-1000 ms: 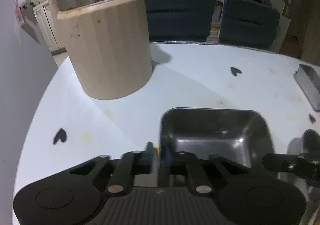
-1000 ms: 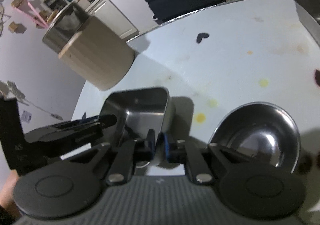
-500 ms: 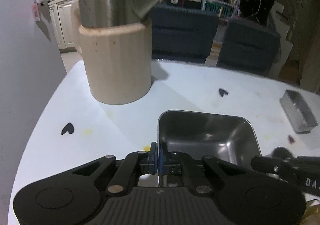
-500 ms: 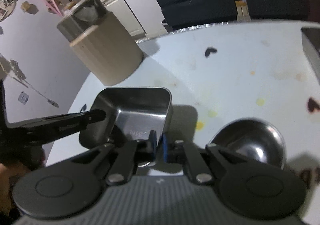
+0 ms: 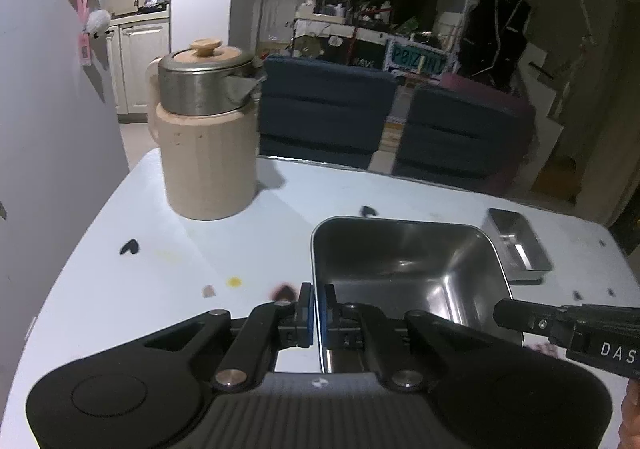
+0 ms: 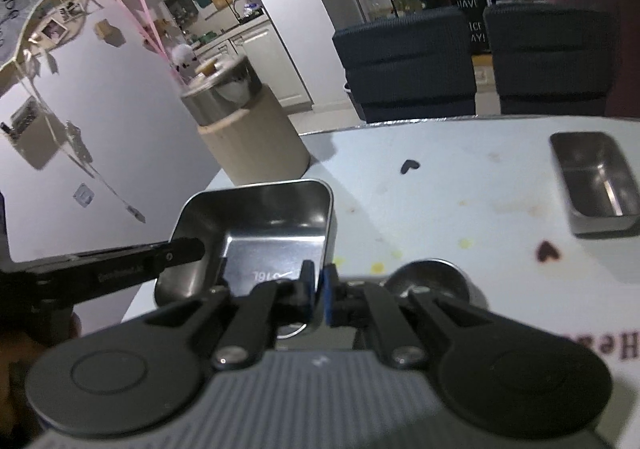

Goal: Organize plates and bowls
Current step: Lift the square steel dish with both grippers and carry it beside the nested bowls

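Two grippers, one square stainless-steel tray (image 5: 404, 273) pinched between them. Left gripper (image 5: 318, 309): blue pads pressed together on the tray's left rim, thin metal wall caught between them. Right gripper (image 6: 319, 295): blue pads likewise clamped on the tray's near right rim, seen from its own camera. Tray empty, shiny inside, level or nearly so, lifted clear of the pale round table (image 5: 120, 289), its shadow showing beneath in the right wrist view. Other gripper's black finger reaching in across each view: from the right in the left wrist view, from the left in the right wrist view.

Round stainless-steel bowl (image 6: 430, 277) on the table just right of the tray, mostly hidden behind the right gripper's linkage. Small rectangular steel tin (image 6: 596, 183) farther right on the table, open side up, well apart from the tray. Tall beige ribbed jug with a steel top and wooden knob (image 5: 206, 137) upright at the far left of the table. Small dark heart-shaped marks (image 5: 130, 247) and yellowish stains scattered over the tabletop. Two dark blue upholstered chairs (image 5: 324, 113) beyond the far edge.
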Demonstrator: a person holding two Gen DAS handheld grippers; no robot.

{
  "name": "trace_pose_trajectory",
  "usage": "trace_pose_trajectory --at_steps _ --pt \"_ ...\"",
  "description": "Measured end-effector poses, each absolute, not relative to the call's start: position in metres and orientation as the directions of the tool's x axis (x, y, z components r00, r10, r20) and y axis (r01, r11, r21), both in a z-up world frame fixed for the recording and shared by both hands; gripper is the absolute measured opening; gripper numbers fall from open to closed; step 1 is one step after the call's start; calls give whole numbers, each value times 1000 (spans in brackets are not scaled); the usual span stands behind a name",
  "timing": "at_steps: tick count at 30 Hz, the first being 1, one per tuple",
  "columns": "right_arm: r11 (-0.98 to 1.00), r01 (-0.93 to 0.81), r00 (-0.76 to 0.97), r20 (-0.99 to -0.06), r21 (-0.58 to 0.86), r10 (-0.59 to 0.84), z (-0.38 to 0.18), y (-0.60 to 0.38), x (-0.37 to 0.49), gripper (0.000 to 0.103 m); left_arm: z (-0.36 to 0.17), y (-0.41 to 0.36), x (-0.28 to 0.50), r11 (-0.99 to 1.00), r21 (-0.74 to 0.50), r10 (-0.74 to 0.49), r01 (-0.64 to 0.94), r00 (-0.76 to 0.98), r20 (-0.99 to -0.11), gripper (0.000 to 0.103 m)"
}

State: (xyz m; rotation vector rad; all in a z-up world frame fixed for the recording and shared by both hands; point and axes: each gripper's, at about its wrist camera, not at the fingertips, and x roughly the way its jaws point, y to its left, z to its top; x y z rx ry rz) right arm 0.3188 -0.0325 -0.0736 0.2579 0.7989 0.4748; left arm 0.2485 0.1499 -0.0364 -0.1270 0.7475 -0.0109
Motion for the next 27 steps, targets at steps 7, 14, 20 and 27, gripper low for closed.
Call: trace_pose_trajectory --at_steps 7,14,20,27 --pt "867 -305 631 -599 394 493 -55 -76 284 5 -25 113 219 982 -191 -127 -1 742 -658 5" --pt "880 -279 643 -606 384 468 -49 -118 255 6 -26 68 200 971 -229 -204 65 723 -660 5" --pt "895 -240 663 -609 377 435 -45 -156 232 6 -30 29 193 961 -240 -263 134 700 -664 6" --pt "906 -175 682 -616 385 394 -49 -205 214 6 -40 -19 197 947 -242 -322 213 655 -684 8"
